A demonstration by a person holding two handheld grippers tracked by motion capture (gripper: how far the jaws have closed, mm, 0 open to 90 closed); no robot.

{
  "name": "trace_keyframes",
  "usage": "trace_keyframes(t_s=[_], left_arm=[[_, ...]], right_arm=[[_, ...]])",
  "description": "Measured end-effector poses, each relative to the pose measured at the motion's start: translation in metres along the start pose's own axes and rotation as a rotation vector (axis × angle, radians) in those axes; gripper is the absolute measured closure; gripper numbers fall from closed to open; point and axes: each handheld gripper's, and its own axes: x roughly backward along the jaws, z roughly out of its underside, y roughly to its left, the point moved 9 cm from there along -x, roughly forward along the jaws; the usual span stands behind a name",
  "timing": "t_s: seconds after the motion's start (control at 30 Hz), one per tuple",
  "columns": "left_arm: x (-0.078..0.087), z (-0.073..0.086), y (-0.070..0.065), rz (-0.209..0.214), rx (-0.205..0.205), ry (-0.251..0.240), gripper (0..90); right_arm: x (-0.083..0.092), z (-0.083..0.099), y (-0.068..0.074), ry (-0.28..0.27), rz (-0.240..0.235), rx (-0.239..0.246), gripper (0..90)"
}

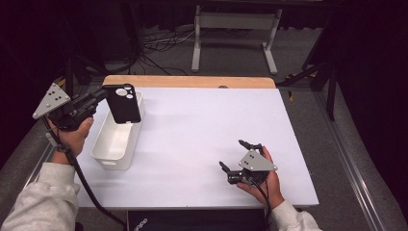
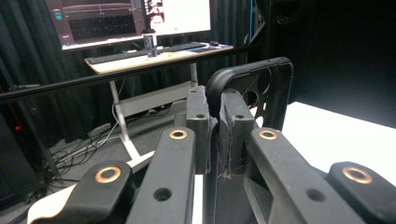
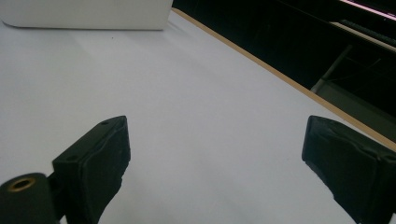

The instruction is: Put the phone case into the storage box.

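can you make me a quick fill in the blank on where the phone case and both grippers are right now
1. The left gripper is shut on a black ____.
2. The phone case hangs above the white ____.
3. The right gripper has its jaws ____, with nothing between them.
4. The bin stands at the table's ____ edge.

Missing words: phone case; bin; open; left

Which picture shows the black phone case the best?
The high view: the whole phone case shows there, held by the left gripper above the white bin. The left gripper view gives just its top corner, pinched between the jaws. The right gripper view looks across the table at the bin's wall.
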Motion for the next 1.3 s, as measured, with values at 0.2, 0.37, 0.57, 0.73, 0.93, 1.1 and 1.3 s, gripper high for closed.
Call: trace_keyframes(t_s=[0.2,0.37,0.57,0.73,0.93,1.1,1.3], left_arm=[[-0.01,-0.001,0.02,-0.036,-0.04,0.025,84.2],[-0.016,0.002,0.035,-0.043,-0.043,0.025,84.2],[-0.025,0.007,0.045,-0.03,-0.053,0.003,84.2],[-0.037,0.016,0.056,-0.035,-0.047,0.006,84.2],[-0.052,0.03,0.069,-0.055,-0.014,0.017,84.2],[-0.065,0.04,0.076,-0.05,0.022,0.009,84.2],[-0.081,0.06,0.087,-0.023,0.048,0.006,84.2]], right_arm=[[-0.002,0.002,-0.001,0.012,-0.001,-0.007,8.7],[-0.004,0.003,-0.001,0.023,-0.004,-0.02,8.7],[-0.005,0.004,0.0,0.031,-0.009,-0.019,9.1],[-0.006,0.006,-0.004,0.042,0.009,-0.022,9.2],[-0.008,0.008,-0.006,0.058,0.02,-0.016,9.4],[-0.01,0.006,-0.006,0.059,0.031,-0.017,10.0],[-0.013,0.013,-0.005,0.098,0.009,-0.019,10.0]])
